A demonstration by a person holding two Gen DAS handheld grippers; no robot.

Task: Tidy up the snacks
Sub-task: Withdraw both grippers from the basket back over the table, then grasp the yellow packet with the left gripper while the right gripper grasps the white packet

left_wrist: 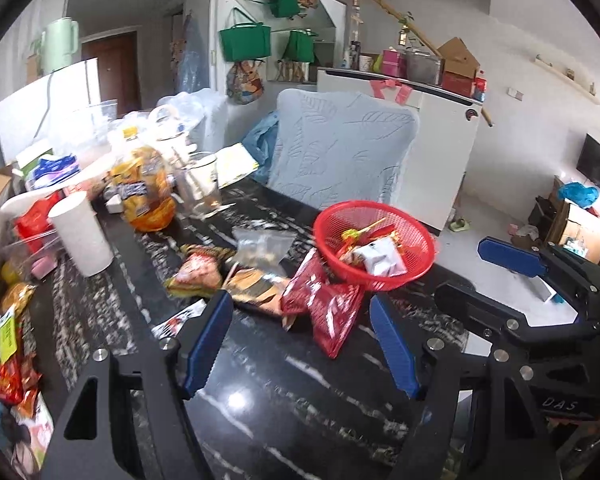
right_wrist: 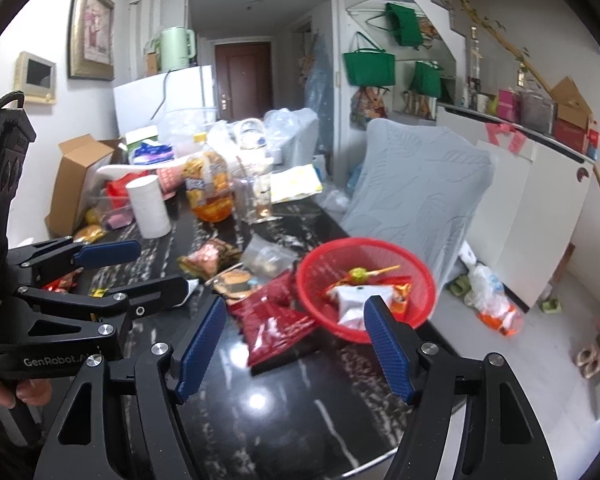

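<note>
A red mesh basket (left_wrist: 327, 216) (right_wrist: 320, 266) stands on the black marble table (left_wrist: 260, 400) near its right edge, with a white packet (left_wrist: 380, 258) (right_wrist: 352, 304) and a few small sweets inside. Against its near side lies a red snack packet (left_wrist: 328, 310) (right_wrist: 272, 320). Left of that lie a brown packet (left_wrist: 256, 288), a pink packet (left_wrist: 198, 272) and a clear bag (left_wrist: 260, 248). My left gripper (left_wrist: 300, 342) (right_wrist: 140, 268) is open, short of the red packet. My right gripper (right_wrist: 296, 342) (left_wrist: 488, 276) is open in front of the basket, with nothing between its fingers.
A white paper cup (left_wrist: 80, 236), an orange juice bottle (left_wrist: 144, 188) and a glass (left_wrist: 202, 188) stand at the table's back left among clutter. More snack packets (left_wrist: 12, 360) lie along the left edge. A chair with a pale cover (left_wrist: 340, 152) stands behind the basket.
</note>
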